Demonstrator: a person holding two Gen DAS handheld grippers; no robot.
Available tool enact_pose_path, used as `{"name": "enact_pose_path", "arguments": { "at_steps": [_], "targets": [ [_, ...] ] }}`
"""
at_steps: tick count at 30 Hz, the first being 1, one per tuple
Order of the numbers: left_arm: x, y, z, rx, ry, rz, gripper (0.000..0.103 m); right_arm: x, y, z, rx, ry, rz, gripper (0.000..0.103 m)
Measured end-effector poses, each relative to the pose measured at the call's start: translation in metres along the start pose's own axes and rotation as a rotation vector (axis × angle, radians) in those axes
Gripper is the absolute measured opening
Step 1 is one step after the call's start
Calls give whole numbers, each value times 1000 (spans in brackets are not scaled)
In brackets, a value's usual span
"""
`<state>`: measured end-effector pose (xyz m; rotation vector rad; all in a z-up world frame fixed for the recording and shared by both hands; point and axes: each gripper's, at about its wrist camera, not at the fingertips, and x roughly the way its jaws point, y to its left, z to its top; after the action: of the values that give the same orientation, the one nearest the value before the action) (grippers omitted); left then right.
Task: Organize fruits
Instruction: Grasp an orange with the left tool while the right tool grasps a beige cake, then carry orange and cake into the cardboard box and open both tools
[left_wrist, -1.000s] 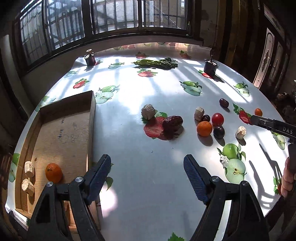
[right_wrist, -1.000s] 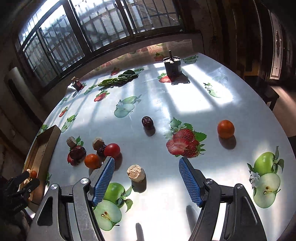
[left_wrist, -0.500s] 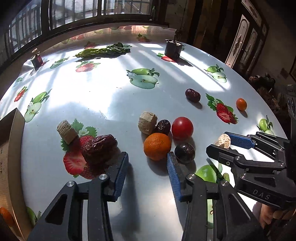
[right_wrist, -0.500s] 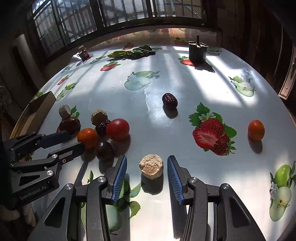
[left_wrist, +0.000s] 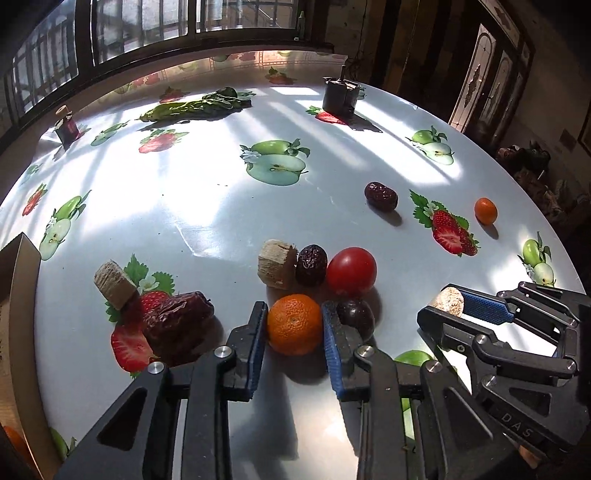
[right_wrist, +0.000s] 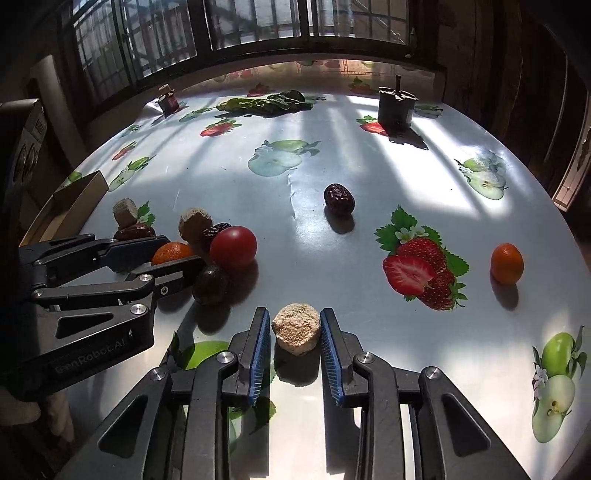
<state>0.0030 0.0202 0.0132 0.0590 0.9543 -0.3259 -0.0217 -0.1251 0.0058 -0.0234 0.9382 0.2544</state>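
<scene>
Cardboard box (left_wrist: 22, 280) cropped at left edge

My right gripper (right_wrist: 295, 328) has just been closing, its blue pads against a tan crumbly puck (right_wrist: 296, 328) at six o'clock on the fruit-print table (right_wrist: 388, 177); at nine o'clock my left gripper (right_wrist: 177, 256) pinches an orange (right_wrist: 170, 253) beside a red tomato (right_wrist: 233, 246)
</scene>
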Motion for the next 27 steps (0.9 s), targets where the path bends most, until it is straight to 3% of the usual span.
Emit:
{"name": "enact_pose_path", "arguments": {
  "at_steps": [5, 12, 16, 20, 27],
  "targets": [
    [-24, 7, -9, -41, -41, 34, 27, -15, 2, -1, -5, -20, 5, 28],
    [-96, 37, -30, -80, -147, 75, 28, -49, 25, 2, -32, -84, 76, 28],
    [-135, 84, -40, -136, -184, 130, 28, -58, 58, 12, -66, -89, 138, 28],
    [-162, 155, -53, -219, -192, 259, 28, -60, 109, 25, -118, -82, 236, 28],
    [-163, 261, -75, -362, -128, 439, 28, -33, 227, 46, -262, -36, 367, 28]
  ]
}}
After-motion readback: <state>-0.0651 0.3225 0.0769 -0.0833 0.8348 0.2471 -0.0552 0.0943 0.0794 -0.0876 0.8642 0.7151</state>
